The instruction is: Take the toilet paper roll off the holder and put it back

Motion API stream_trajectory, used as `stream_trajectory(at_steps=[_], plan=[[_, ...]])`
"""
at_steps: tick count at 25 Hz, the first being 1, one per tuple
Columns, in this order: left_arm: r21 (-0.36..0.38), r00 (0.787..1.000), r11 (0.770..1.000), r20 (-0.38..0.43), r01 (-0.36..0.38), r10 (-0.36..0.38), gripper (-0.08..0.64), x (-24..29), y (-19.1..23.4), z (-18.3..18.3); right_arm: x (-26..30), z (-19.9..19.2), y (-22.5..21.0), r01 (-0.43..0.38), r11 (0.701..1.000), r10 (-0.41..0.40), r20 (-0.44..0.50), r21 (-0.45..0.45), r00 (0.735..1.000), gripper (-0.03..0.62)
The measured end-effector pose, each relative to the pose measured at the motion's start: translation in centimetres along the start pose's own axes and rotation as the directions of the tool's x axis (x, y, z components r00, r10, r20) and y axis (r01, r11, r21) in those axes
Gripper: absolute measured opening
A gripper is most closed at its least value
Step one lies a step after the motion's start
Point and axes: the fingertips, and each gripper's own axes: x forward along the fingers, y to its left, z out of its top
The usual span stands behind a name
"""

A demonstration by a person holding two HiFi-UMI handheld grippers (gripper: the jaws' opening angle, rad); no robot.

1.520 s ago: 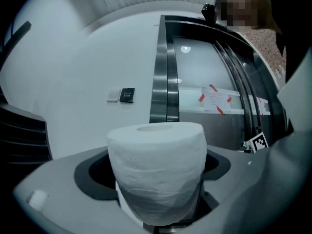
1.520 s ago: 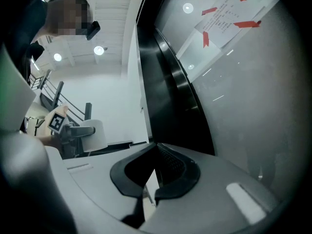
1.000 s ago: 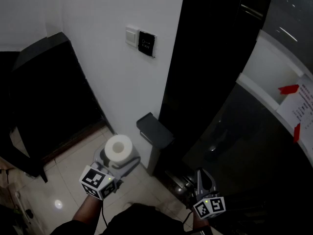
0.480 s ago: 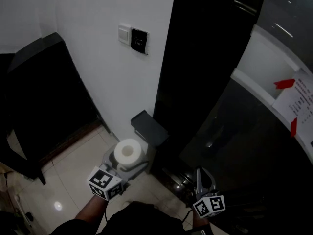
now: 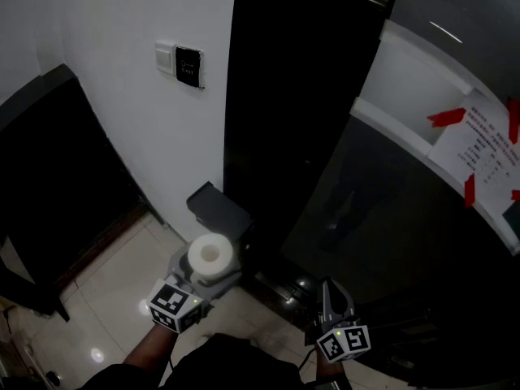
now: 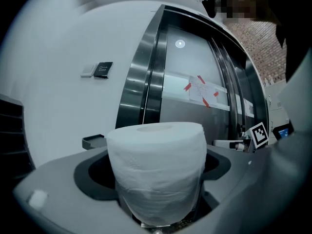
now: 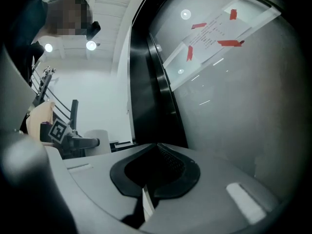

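Now | left tongs [image 5: 209,268] pinching upright toilet paper roll [image 5: 211,253] near holder [image 5: 218,210] | right tongs [image 5: 329,292] pressed together, held low

A floor of pale glossy tiles [image 5: 106,295] is seen at the lower left of the head view, and a small bright reflection [image 5: 96,354] is shown on it near its left edge. The floor's far edge is bounded by a white wall [image 5: 122,120], and a large dark unit [image 5: 57,193] is set along its left side. A dark grey holder [image 5: 213,208] with a flat top is fixed low on that wall above the floor's far right corner, just beside a black frame [image 5: 276,136].
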Motion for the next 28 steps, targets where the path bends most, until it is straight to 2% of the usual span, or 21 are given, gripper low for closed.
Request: stream_trajectory(at_steps=[3,5,8,10,12,15,18,20,22,25,26,27,28], plan=[[0.029,0.999,0.999,-0.019,0.044,-0.043,0.48,1.0,-1.4,-0.9,-0.6,0.3,-0.9,0.025,1.0,-0.025,0.011,0.001,1.0,0.014],[-0.007,0.996,0.996,-0.029,0.084,-0.085,0.48,2.0,-2.3,-1.9,-0.9,0.6,-1.3,0.038,0.999,-0.038,0.02,0.0,0.999,0.014],[-0.15,0.989,0.979,-0.026,0.138,-0.144,0.479,3.1,-3.6,-3.5,-1.3,0.6,-1.9,0.051,0.999,-0.051,0.032,0.0,0.998,0.014],[-0.293,0.985,0.942,-0.003,0.162,-0.17,0.48,3.5,-4.1,-4.3,-1.7,0.9,-2.4,0.065,0.998,-0.065,0.038,0.0,0.997,0.014],[-0.442,0.982,0.879,0.032,0.18,-0.185,0.48,3.8,-4.2,-4.8,-2.0,1.4,-2.8,0.081,0.997,-0.08,0.042,-0.005,0.996,0.014],[-0.632,0.978,0.749,0.09,0.202,-0.188,0.479,4.3,-3.8,-5.6,-2.6,1.6,-3.4,0.101,0.995,-0.1,0.045,-0.007,0.994,0.014],[-0.751,0.97,0.621,0.116,0.225,-0.212,0.479,4.8,-3.9,-6.4,-3.0,1.6,-4.0,0.116,0.993,-0.115,0.043,-0.005,0.992,0.014],[-0.804,0.965,0.547,0.119,0.232,-0.235,0.479,5.2,-4.3,-7.0,-3.1,1.6,-4.2,0.12,0.993,-0.12,0.041,-0.005,0.992,0.014],[-0.84,0.968,0.498,0.116,0.216,-0.224,0.479,5.5,-4.2,-7.9,-3.2,1.6,-4.4,0.122,0.992,-0.122,0.038,-0.007,0.992,0.014],[-0.87,0.982,0.467,0.092,0.159,-0.162,0.479,6.1,-3.0,-9.5,-3.1,1.7,-4.4,0.121,0.993,-0.12,0.036,-0.008,0.992,0.014],[-0.881,0.984,0.446,0.102,0.157,-0.146,0.479,6.4,-2.6,-9.7,-3.1,1.7,-4.4,0.12,0.993,-0.12,0.035,-0.008,0.992,0.014],[-0.896,0.985,0.416,0.114,0.159,-0.129,0.479,6.6,-2.3,-10.0,-3.1,1.7,-4.4,0.12,0.993,-0.12,0.033,-0.007,0.992,0.014],[-0.914,0.986,0.373,0.127,0.159,-0.109,0.479,6.9,-1.9,-10.2,-3.1,1.6,-4.4,0.119,0.993,-0.119,0.031,-0.006,0.992,0.014]])
